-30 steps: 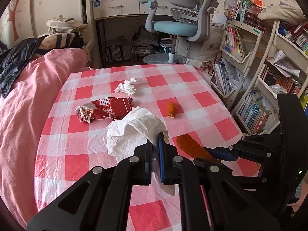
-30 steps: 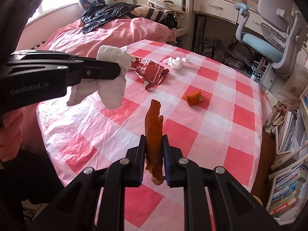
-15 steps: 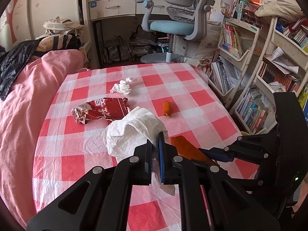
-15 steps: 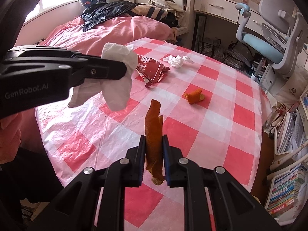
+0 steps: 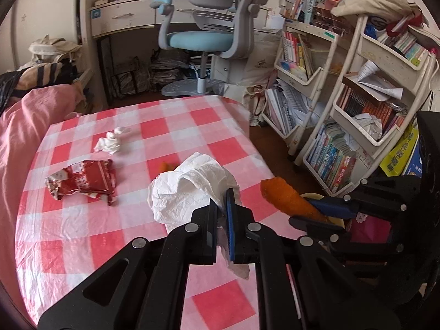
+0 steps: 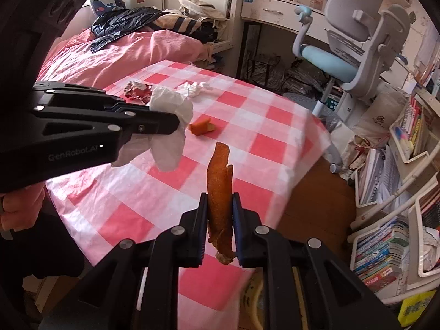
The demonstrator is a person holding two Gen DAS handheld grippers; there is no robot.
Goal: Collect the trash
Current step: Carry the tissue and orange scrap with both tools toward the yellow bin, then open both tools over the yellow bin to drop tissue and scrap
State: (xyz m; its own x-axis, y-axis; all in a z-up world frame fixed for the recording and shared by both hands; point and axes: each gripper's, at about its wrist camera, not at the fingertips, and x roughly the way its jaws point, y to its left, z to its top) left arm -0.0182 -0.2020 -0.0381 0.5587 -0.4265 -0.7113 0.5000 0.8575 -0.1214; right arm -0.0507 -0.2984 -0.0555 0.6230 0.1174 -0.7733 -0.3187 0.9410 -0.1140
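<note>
Two hand-held grippers are raised over a table [image 5: 82, 250] covered in a red-and-white checked cloth, each carrying one piece of trash. Compared with a second ago, both have swung toward the table's right edge, so bookshelves and floor now fill more of each view.

On the left, the left hand-held gripper [image 5: 222, 206] is clamped on a crumpled white tissue [image 5: 189, 189], which hangs off the table surface (a loose tail droops below the fingers). In the right wrist view the same tissue [image 6: 172, 115] dangles from that gripper's tip.

Left behind on the table, from left to right: a crushed red snack wrapper [image 5: 82, 183], a small wadded tissue [image 5: 110, 141] beyond it, and a small orange peel scrap [image 6: 202, 126], mostly hidden behind the held tissue in the left view.

On the right, the right hand-held gripper [image 6: 220, 209] is closed on a long strip of orange peel [image 6: 218, 187], held upright between its fingers. It now sits past the table's edge, over something yellow and rounded below [image 5: 313, 196] (possibly a bin rim, though too little shows to be sure).

My reading is that both pieces are being carried away for disposal, with release as the next step. Three items remain to collect, so the task looks under halfway done.
</note>
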